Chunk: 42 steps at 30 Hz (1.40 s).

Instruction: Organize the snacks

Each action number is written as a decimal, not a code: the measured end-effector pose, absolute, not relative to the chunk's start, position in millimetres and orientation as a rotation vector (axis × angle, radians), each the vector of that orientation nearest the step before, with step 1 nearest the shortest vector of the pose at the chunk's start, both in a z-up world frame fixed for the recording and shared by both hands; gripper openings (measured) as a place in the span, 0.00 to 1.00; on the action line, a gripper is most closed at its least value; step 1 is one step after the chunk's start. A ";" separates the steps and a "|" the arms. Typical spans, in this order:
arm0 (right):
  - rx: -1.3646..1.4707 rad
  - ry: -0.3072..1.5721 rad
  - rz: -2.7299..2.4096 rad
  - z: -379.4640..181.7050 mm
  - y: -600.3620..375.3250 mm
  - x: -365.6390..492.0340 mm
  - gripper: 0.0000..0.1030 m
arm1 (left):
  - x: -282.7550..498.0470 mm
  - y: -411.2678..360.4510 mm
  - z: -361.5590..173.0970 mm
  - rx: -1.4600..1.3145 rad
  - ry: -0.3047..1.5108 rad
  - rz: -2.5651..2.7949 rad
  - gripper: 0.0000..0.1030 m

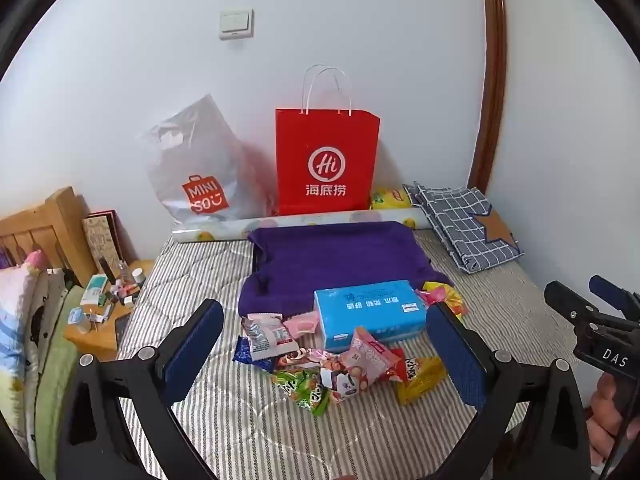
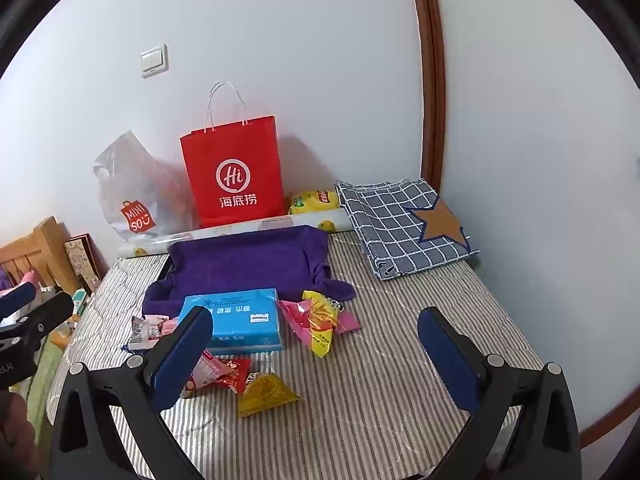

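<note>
In the right wrist view, the left finger of the right claw (image 2: 316,346) covered part of the blue tissue box (image 2: 236,320) and the snack packets (image 2: 224,372) beside it. The print on the packets was too small to read. The contents of the red paper bag (image 1: 326,164) were hidden, and those of the clear plastic bag (image 1: 200,168) were only a blur. The yellow packet (image 1: 390,199) behind the roll (image 1: 304,222) showed in part. The items on the bedside stand (image 1: 100,308) were too small to tell apart. A hand (image 1: 612,412) was cut off by the picture's edge.

Glossy plastic snack wrappers (image 1: 340,364) lie on a matt striped cloth mattress (image 1: 224,416).
</note>
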State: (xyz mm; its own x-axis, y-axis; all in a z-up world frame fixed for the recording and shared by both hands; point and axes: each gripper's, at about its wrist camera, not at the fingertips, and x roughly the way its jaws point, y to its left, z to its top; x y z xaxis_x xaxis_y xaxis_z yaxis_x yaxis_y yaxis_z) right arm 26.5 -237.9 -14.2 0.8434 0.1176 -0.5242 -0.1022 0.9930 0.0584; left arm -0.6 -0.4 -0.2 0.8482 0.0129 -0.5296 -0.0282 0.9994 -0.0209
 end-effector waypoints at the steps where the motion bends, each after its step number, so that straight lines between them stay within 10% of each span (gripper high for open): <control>1: 0.043 0.556 0.117 -14.2 -238.4 26.7 1.00 | -1.0 -0.5 -0.4 -0.029 0.560 0.021 0.98; 42: 0.012 0.527 0.139 -9.6 -233.0 22.8 1.00 | 2.3 -1.2 1.0 -0.042 0.559 0.005 0.98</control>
State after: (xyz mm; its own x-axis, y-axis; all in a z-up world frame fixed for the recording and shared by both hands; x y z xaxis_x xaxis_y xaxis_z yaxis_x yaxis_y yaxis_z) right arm 22.8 -233.0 -9.6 0.8553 0.1352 -0.5001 -0.1292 0.9905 0.0469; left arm 2.3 -1.2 1.0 0.8476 -0.0070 -0.5306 -0.0158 0.9991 -0.0384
